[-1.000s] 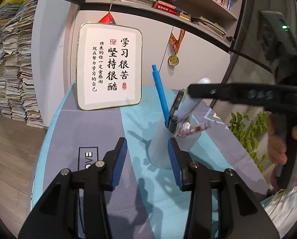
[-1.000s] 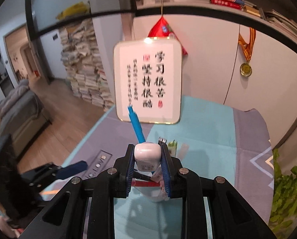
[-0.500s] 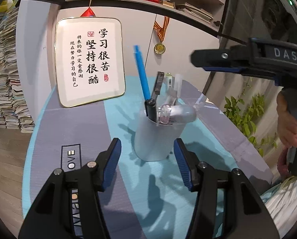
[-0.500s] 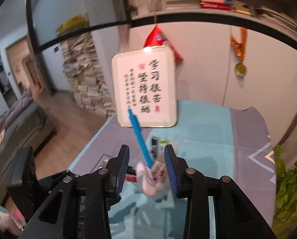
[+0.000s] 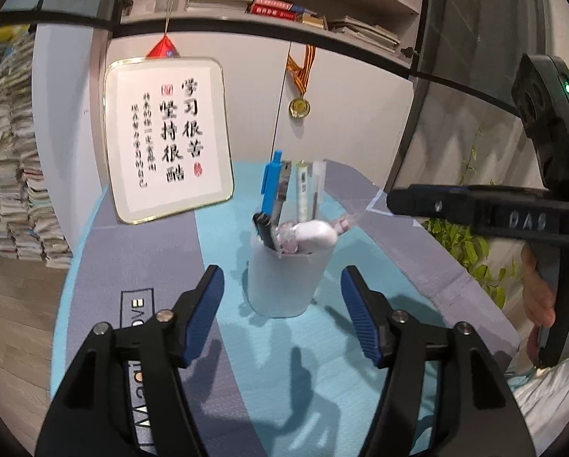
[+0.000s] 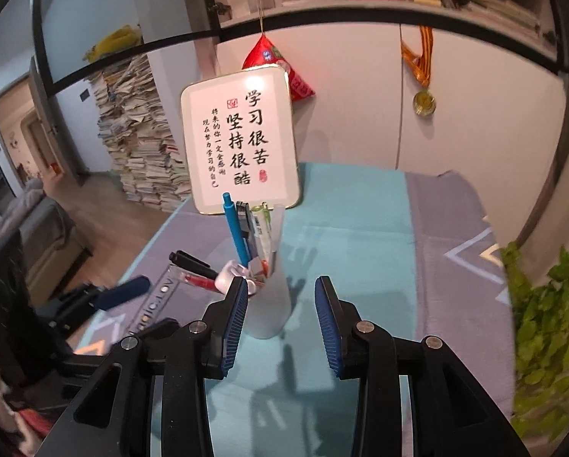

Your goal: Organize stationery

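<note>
Looking through the left wrist view first: the white cup point(image 5: 286, 282) stands upright on the teal-and-grey table mat point(image 5: 162, 259), already loaded with a blue pen point(image 5: 271, 186), a black pen, a couple of pale marker-type sticks and a white oval item, probably correction tape point(image 5: 316, 233), lying across the rim with a pinkish wrapped piece beside it. Left gripper point(image 5: 282, 316) sits just in front of the cup, jaws well apart and clear of the cup wall on both sides, nothing between the pads; they have just been opening wider. Right gripper seen side-on at the right edge, held by a hand point(image 5: 537, 297), off to the side of the cup. No loose stationery visible on the mat from here. Right wrist view: same cup point(image 6: 269, 304) ahead of the right gripper point(image 6: 280, 321), jaws apart and empty, left pad overlapping the cup edge in the picture, contact unclear; they opened a little within the last second. Pens stand in the cup, the white tape and a red-and-black pen lean out over the left rim. Framed calligraphy sign point(image 6: 242, 141) stands behind. Judgement: nearly done, everything visible is in the cup; remaining work is at most seating the leaning items, plus anything out of frame
</note>
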